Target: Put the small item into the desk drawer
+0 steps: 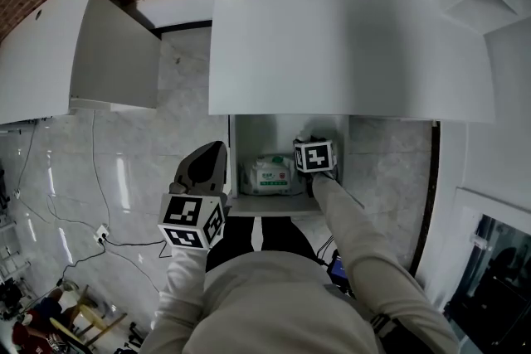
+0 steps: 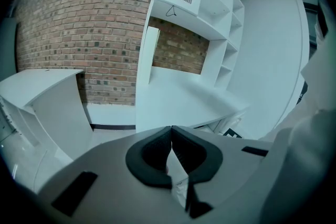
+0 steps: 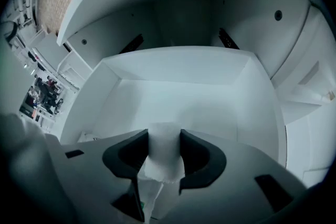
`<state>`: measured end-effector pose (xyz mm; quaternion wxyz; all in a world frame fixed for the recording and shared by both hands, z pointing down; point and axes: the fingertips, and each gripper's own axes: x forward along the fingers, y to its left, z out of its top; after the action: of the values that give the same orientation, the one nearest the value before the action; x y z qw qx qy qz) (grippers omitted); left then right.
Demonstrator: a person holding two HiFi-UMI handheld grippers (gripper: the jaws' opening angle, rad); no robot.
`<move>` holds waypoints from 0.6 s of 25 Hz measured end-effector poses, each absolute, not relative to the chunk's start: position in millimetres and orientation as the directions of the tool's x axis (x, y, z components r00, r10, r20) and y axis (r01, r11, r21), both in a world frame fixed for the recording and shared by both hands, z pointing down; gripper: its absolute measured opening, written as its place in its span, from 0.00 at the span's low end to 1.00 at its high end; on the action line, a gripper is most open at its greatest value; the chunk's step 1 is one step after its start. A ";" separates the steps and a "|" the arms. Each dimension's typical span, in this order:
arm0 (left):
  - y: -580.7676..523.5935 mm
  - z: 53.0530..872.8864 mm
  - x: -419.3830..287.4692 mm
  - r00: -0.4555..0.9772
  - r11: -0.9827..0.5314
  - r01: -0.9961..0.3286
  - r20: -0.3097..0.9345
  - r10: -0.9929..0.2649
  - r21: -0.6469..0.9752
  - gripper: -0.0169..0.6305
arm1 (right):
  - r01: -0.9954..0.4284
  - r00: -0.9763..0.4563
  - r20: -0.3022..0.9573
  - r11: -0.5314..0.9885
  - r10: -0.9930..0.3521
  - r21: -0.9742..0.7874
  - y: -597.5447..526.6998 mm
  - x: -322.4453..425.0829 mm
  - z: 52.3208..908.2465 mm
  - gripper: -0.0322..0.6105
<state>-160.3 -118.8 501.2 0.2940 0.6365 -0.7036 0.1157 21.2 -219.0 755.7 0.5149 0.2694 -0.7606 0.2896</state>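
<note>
On the left, the left gripper is hovering outside the drawer, just off its front left corner. Its pads are meeting at the tips, nothing between them. It's playing no part here.

Moving across, the drawer is standing open under the white desk, and a green-and-white pack is showing inside it, long axis running left to right across the drawer.

Over to the right gripper, which is reaching in at the right-hand side. Its jaws are standing fairly wide and pressing on a soft white wrapper. With green print peeking out below, that looks to be this same pack, caught near its right end. So the pack is trailing off left of the fingers, above the bare drawer floor. The right hand is the one on the job. By my reading, what's coming is a short drop and a release.
</note>
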 end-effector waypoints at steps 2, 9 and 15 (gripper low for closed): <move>-115.1 503.3 -163.9 -0.029 0.177 -0.962 0.568 -0.822 0.207 0.05 | -0.710 -0.316 0.943 0.684 -0.102 -0.164 -217.8 21.6 761.4 0.36; -109.3 504.0 -167.3 -0.042 0.192 -0.960 0.570 -0.821 0.205 0.05 | -0.694 -0.265 0.960 0.708 -0.086 -0.128 -211.0 27.9 773.5 0.36; -109.3 505.8 -166.1 -0.037 0.189 -0.960 0.572 -0.819 0.208 0.05 | -0.684 -0.210 0.976 0.723 -0.065 -0.099 -204.9 34.5 775.4 0.36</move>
<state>-166.1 -109.3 505.8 0.2995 0.6259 -0.7105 0.1173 34.5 -204.9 775.4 0.5738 0.2566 -0.7296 0.2694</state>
